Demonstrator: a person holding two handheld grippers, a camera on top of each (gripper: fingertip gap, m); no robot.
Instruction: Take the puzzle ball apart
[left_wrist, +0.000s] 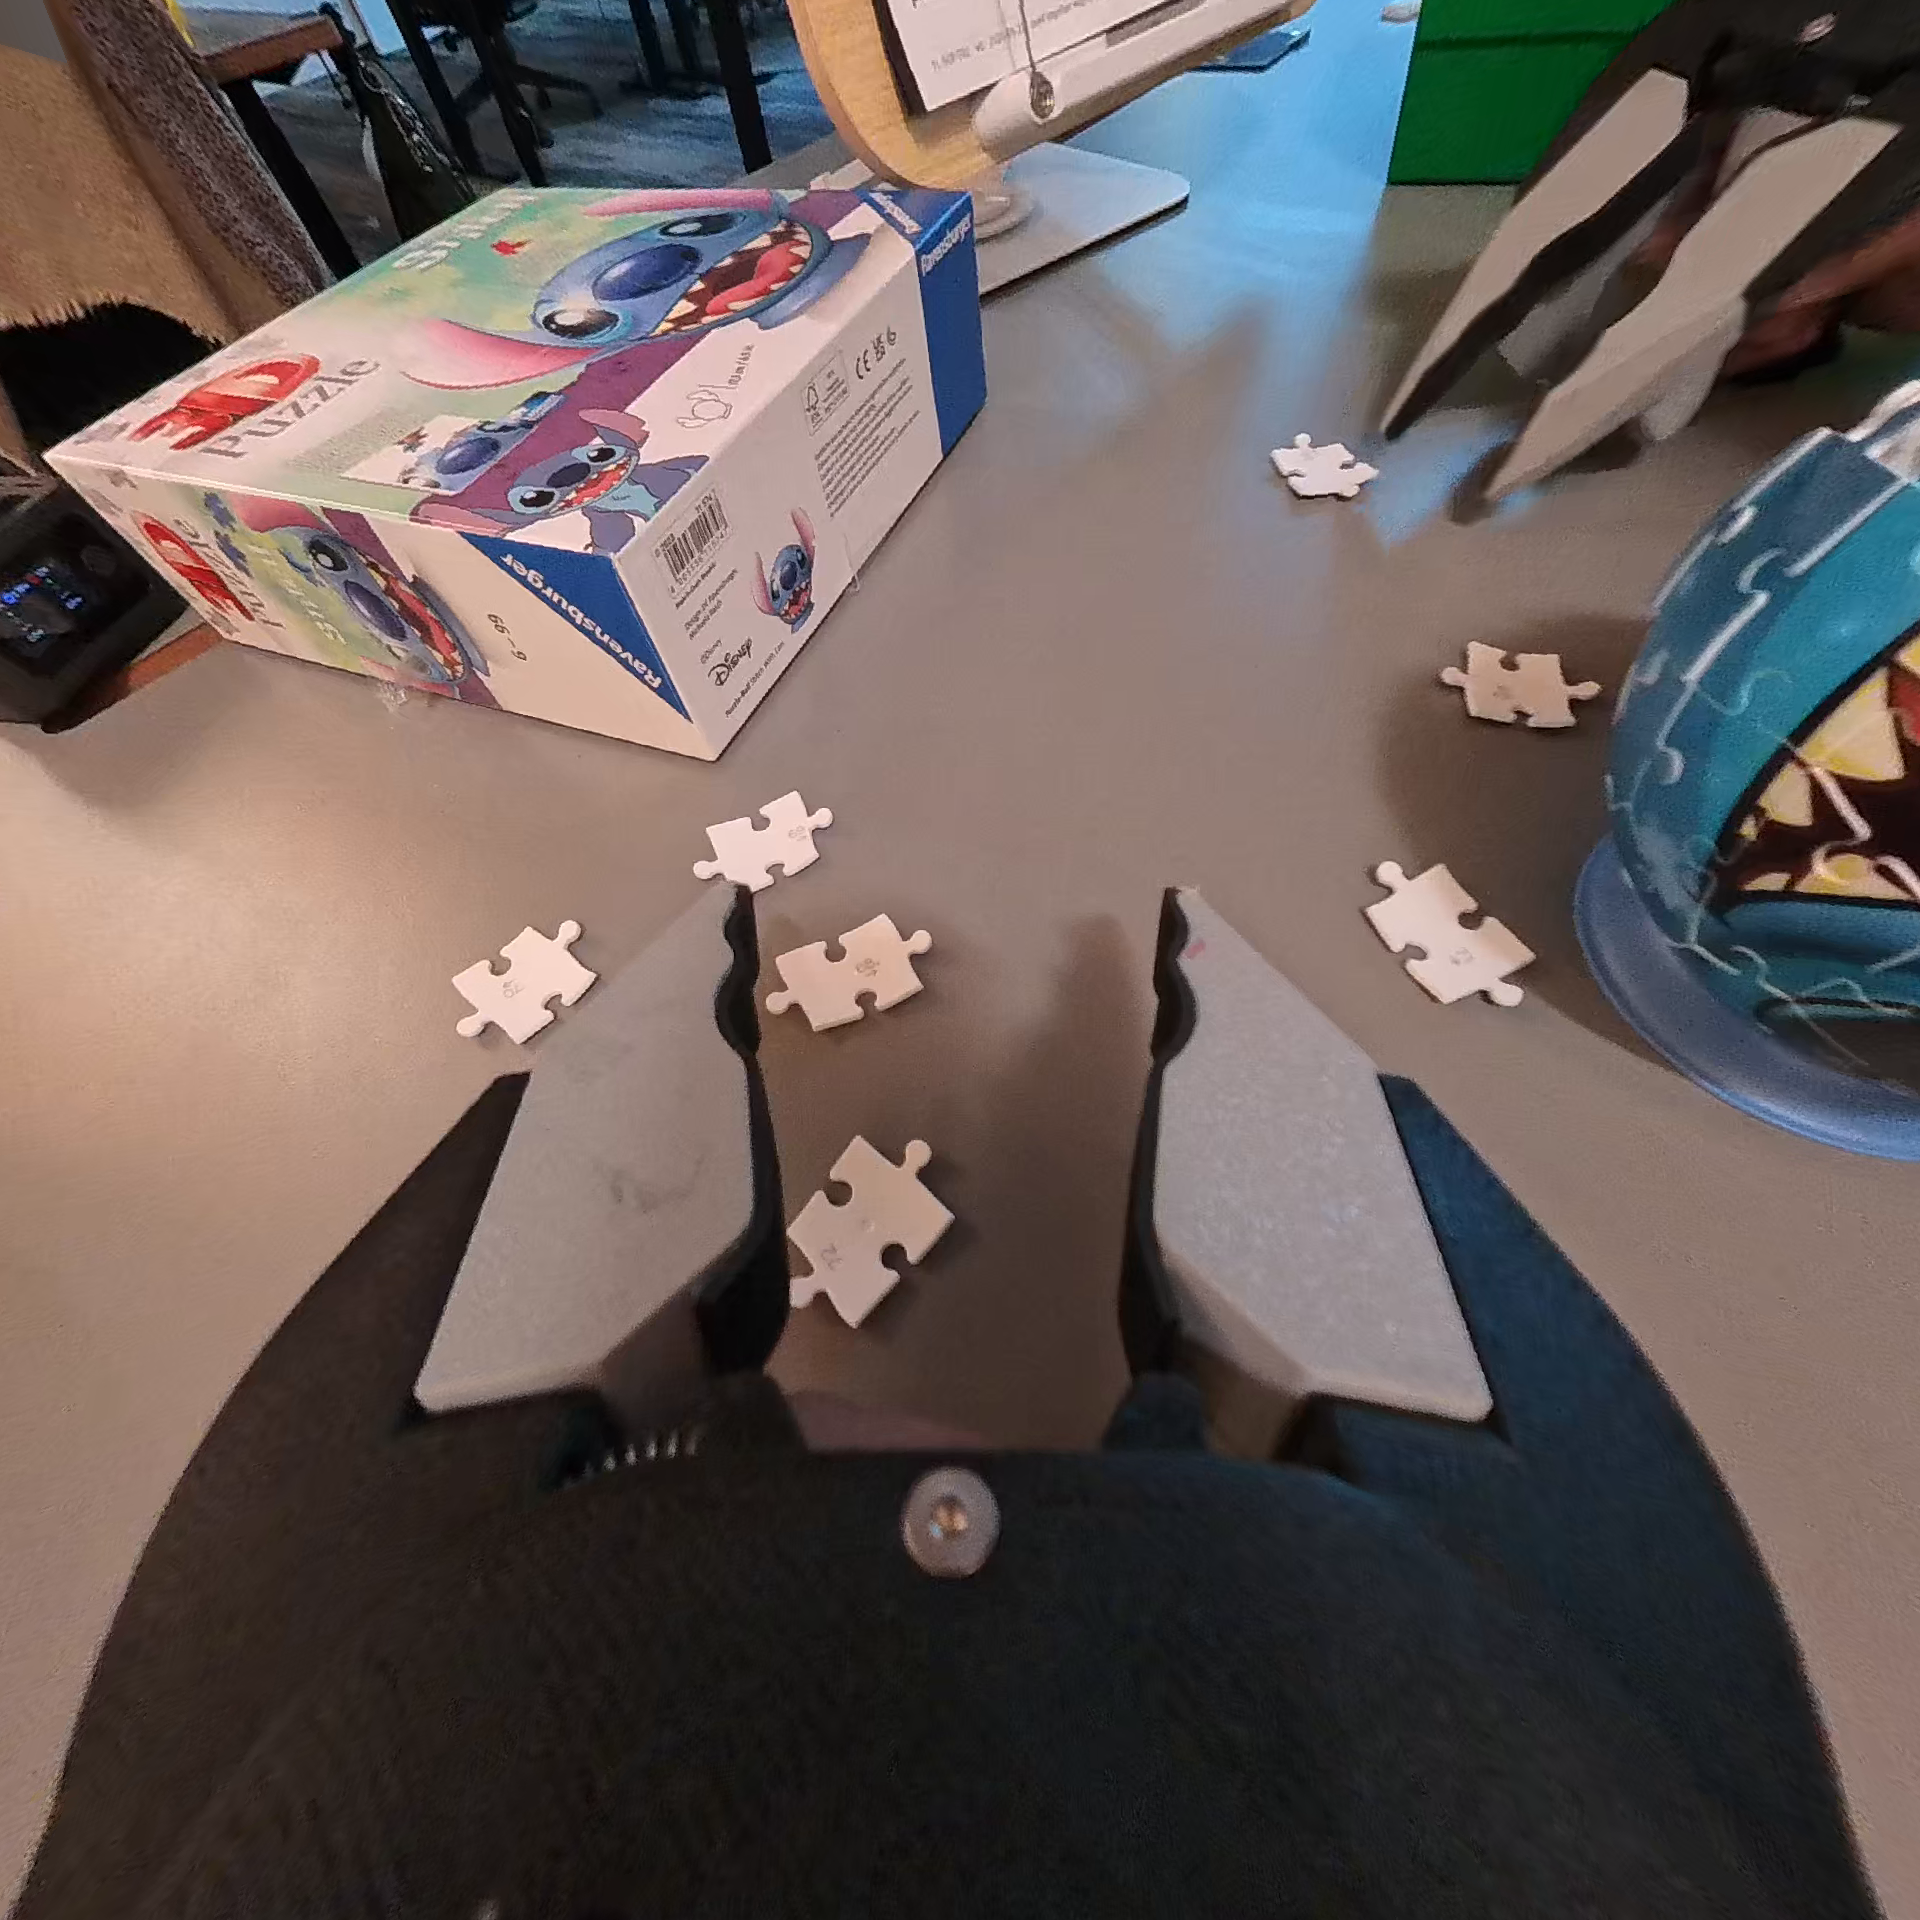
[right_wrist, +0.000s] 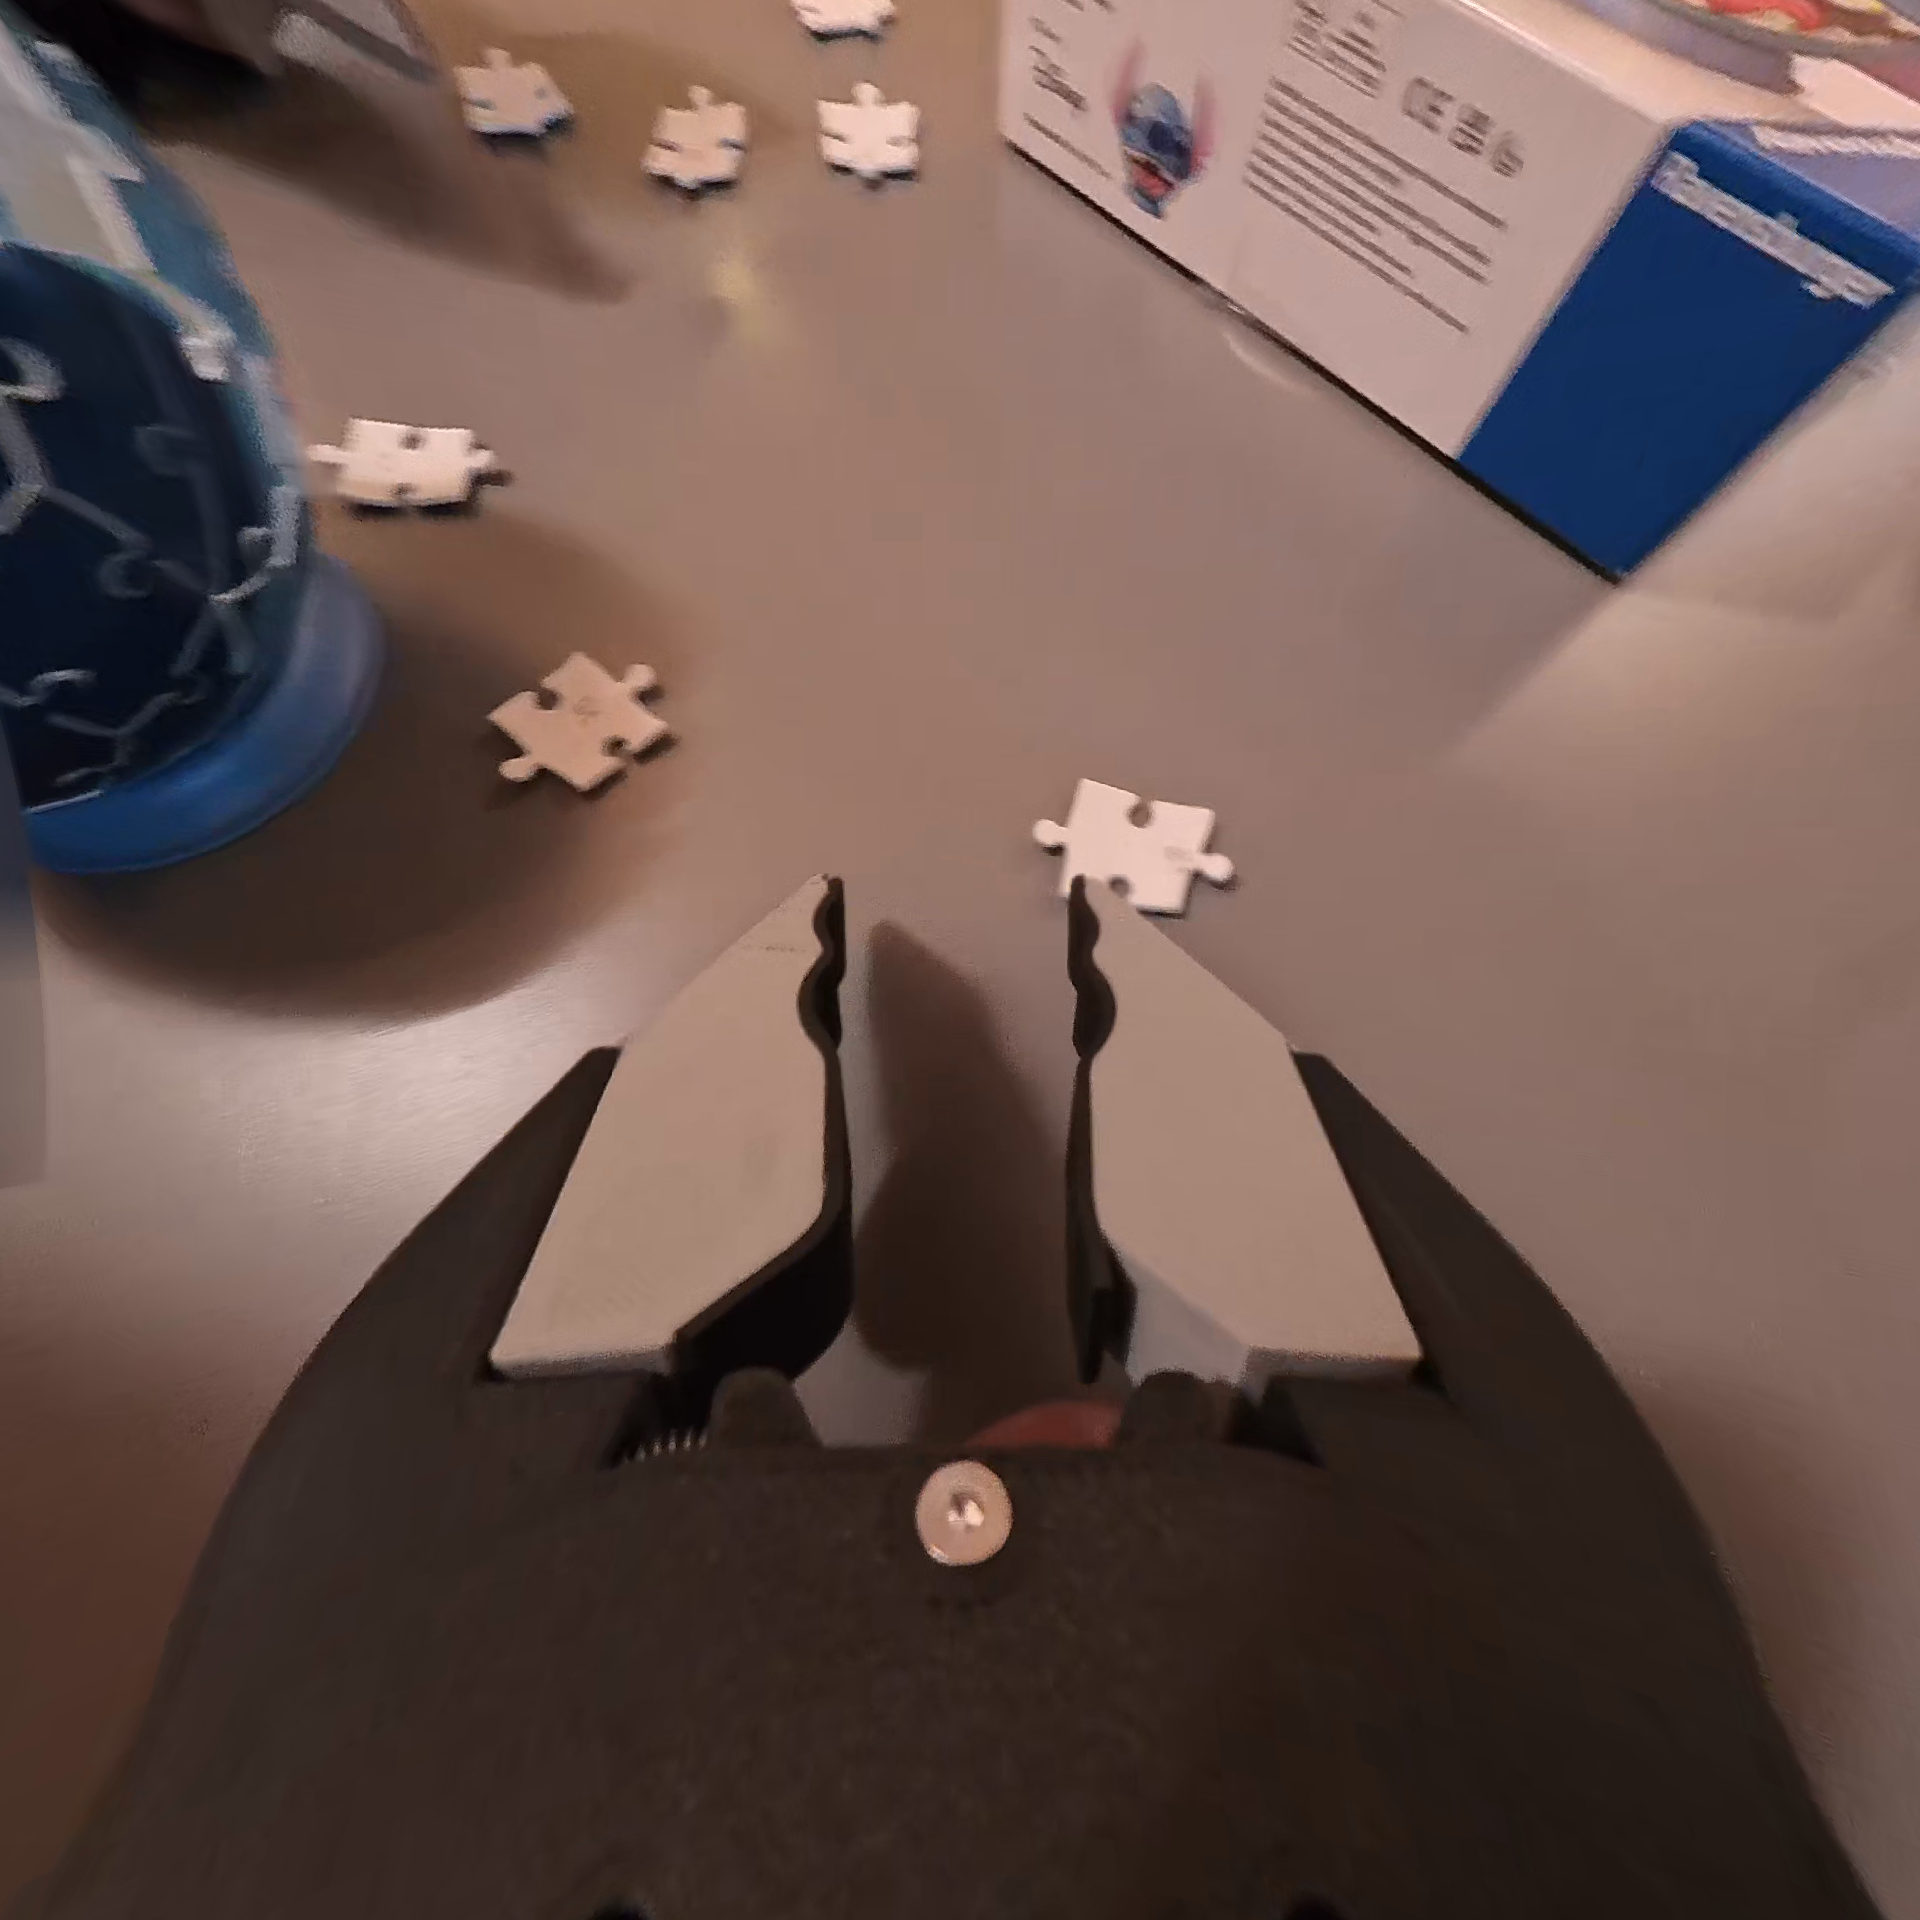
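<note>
The blue puzzle ball (left_wrist: 1766, 790) stands on a blue ring base at the right edge of the left wrist view; it also shows at the left of the right wrist view (right_wrist: 135, 582). Several loose white puzzle pieces lie face down on the grey table, such as one (left_wrist: 868, 1231) between my left fingers and one (right_wrist: 1138, 847) at my right gripper's tip. My left gripper (left_wrist: 956, 904) is open and empty, low over the pieces. My right gripper (right_wrist: 956, 894) is open and empty; it also shows far off in the left wrist view (left_wrist: 1455, 447), behind the ball.
The puzzle's box (left_wrist: 540, 468) lies on the table left of the pieces; it also shows in the right wrist view (right_wrist: 1455, 208). A monitor stand (left_wrist: 1039, 197) and a green object (left_wrist: 1507, 94) are at the back. A black device (left_wrist: 52, 613) sits at the left edge. The grippers' ends are close to 25 cm from one another. My right tips are roughly 25 cm from the green object (left_wrist: 1507, 94).
</note>
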